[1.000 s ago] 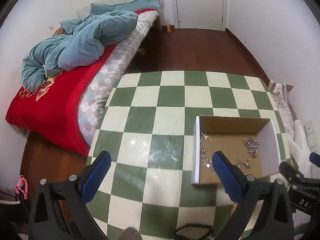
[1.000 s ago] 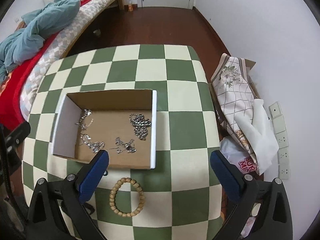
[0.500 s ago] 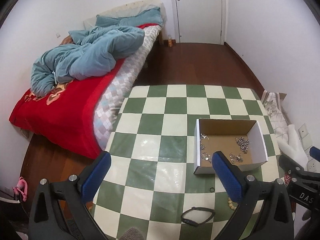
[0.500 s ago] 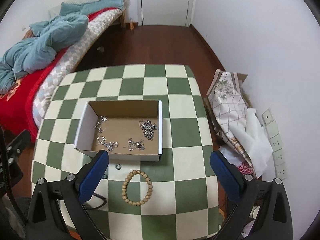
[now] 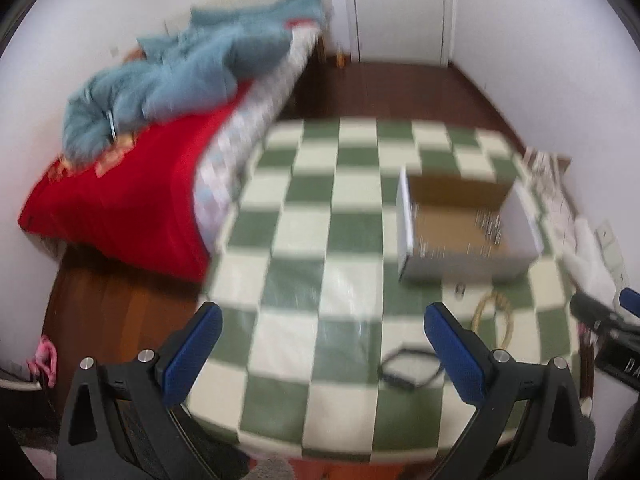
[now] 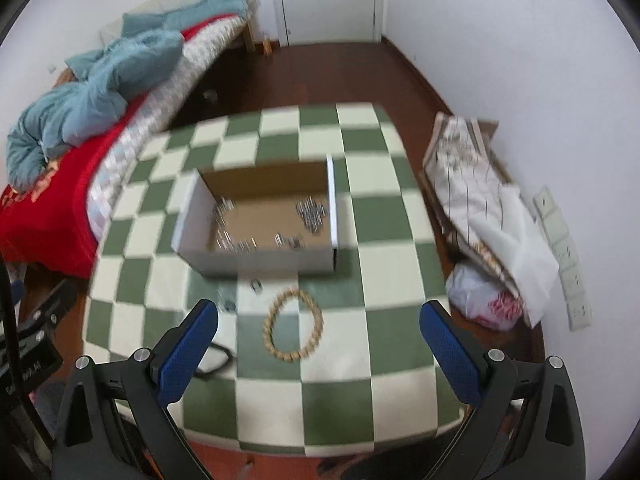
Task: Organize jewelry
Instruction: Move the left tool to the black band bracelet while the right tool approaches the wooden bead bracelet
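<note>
**Ana:** Right wrist view puts the cardboard box [image 6: 256, 220] in the middle of the frame, on the green-and-cream checkered table [image 6: 384, 248]. What's inside?

**Ben:** Silvery jewelry [image 6: 310, 214], blurred. One clump lies against the right wall, another near the upper left corner, and smaller bits are strung along the near wall. Individual pieces I cannot make out.

**Ana:** And outside the box?

**Ben:** A beaded bracelet [image 6: 294, 324] lies flat on the table just below the box, centre of the frame. Two small dark rings [image 6: 256, 285] sit between it and the box's near wall, to the left. A black band [image 6: 216, 360] lies at lower left, partly behind the finger.

**Ana:** The right gripper [image 6: 318, 352]?

**Ben:** Spread wide, blue pads far apart, nothing between them, hovering above the near table edge.

**Ana:** Left wrist view?

**Ben:** Heavily blurred. The same box [image 5: 466, 220] is at right of centre, with the bracelet [image 5: 494, 320] below it and the black band [image 5: 410, 368] beside the right finger. The left gripper [image 5: 324, 356] is also released and empty.

**Ana:** Anything else holding things?

**Ben:** A white plastic bag [image 6: 480, 296] on the floor at right, contents unclear, beside a folded patterned cloth [image 6: 468, 172]. A bed [image 6: 52, 200] with a red cover and a blue quilt [image 6: 92, 92] fills the upper left.
</note>
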The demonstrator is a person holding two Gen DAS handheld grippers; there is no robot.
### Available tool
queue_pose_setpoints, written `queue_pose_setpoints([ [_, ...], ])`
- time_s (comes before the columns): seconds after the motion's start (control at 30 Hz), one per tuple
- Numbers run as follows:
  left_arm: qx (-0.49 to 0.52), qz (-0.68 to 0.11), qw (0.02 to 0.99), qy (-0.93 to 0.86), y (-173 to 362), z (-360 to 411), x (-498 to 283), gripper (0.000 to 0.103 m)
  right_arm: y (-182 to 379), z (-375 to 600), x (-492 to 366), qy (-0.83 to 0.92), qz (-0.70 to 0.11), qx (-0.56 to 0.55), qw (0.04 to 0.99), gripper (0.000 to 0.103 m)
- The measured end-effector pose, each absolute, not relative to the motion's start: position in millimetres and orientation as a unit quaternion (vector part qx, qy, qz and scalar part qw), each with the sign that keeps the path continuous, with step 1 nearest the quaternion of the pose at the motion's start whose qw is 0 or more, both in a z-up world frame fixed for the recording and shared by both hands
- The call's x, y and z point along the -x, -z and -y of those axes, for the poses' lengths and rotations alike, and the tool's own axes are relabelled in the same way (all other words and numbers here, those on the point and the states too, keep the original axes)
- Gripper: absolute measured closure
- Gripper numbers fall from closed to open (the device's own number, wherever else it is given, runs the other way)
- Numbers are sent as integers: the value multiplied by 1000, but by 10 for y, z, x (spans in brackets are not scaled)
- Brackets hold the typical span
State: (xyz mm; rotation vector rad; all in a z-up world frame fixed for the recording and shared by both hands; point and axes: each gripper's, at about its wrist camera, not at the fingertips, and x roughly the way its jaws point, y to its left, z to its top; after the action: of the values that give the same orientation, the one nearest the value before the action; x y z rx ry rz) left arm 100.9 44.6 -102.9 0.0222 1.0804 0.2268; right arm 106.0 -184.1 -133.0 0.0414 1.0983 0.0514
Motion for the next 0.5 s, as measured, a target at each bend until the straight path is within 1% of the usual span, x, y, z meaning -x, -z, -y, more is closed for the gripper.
queue_pose_setpoints([
  [0.03,-1,-534,839,-107,1191,-458,-1003,0,1454,1859,-1039,-24,-532,-20,846,13],
  [0.07,15,-554,825,-107,1358,-477,-999,0,1575,1877,-1024,-22,-541,-21,841,25],
  [0.13,50,-584,803,-102,1609,-507,-1003,0,1781,1909,-1034,-18,-559,-22,829,34],
  [0.27,142,-633,757,-78,2059,-527,-1034,2,2121,1999,-1071,-15,-584,-38,811,34],
  [0.3,154,-635,753,-75,2103,-522,-1030,8,2197,2025,-1091,-13,-589,-43,807,34],
  [0.33,166,-638,748,-72,2157,-510,-1046,11,2234,2037,-1109,-13,-592,-45,805,34],
  [0.37,174,-640,746,-66,2189,-498,-1062,18,2304,2058,-1132,-11,-597,-49,801,34],
  [0.4,173,-641,745,-62,2218,-469,-1083,31,2348,2064,-1153,-12,-600,-52,798,34],
  [0.43,162,-644,746,-57,2243,-420,-1111,38,2400,2070,-1180,-13,-603,-56,796,34],
  [0.5,141,-648,747,-48,2281,-338,-1152,75,2491,2062,-1238,-15,-609,-58,791,34],
])
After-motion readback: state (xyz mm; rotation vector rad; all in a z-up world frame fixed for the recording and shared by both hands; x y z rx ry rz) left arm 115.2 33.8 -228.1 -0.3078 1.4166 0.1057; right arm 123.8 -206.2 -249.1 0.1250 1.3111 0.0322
